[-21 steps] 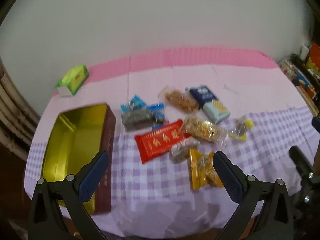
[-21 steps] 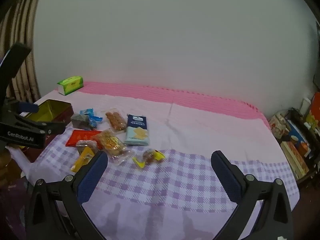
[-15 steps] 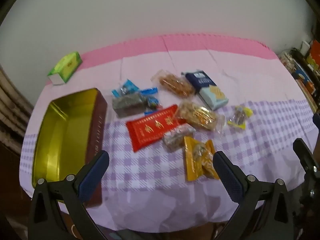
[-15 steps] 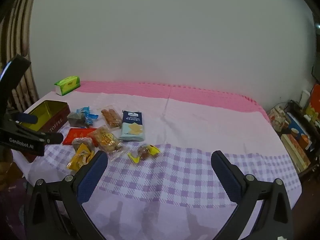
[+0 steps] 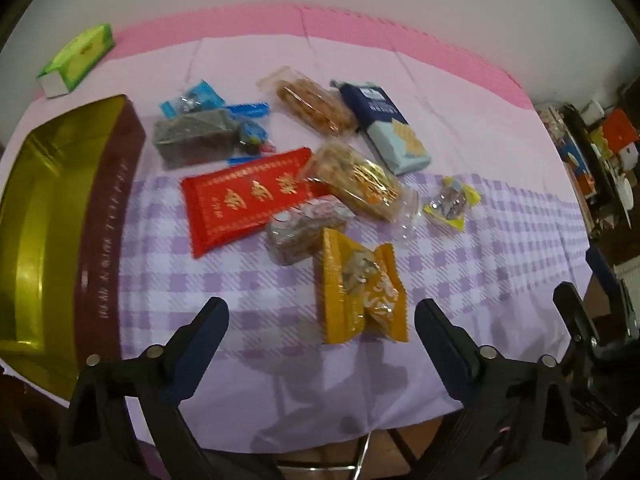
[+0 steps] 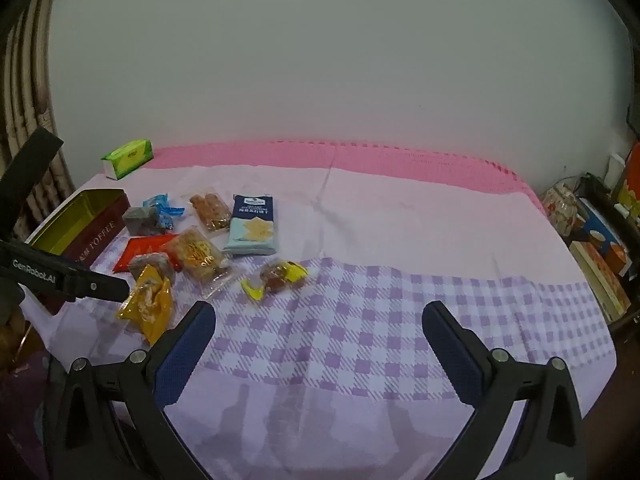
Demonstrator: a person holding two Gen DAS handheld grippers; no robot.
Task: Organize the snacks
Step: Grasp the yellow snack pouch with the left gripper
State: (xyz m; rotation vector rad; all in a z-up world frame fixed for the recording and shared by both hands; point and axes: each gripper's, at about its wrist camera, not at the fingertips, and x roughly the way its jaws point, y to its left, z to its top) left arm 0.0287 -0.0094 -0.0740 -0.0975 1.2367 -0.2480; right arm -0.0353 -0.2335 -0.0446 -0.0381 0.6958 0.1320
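Several snack packets lie in a loose pile on the table. An orange packet lies nearest my left gripper, which is open and empty just in front of it. Behind it are a red packet, a clear brown-filled packet, a gold cracker packet, a blue biscuit pack and a small yellow-ended sweet. An open gold-lined tin stands at the left. My right gripper is open and empty over the checked cloth, right of the sweet and the orange packet.
A green tissue box sits at the back left by the wall. Cluttered shelves stand off the table's right end. The table's front edge lies just below my left gripper. The left gripper's body shows at the right view's left side.
My left gripper has moved forward and down toward the snack pile, so the orange packet now lies close between its fingers. The right gripper has drifted slightly; both stay open.
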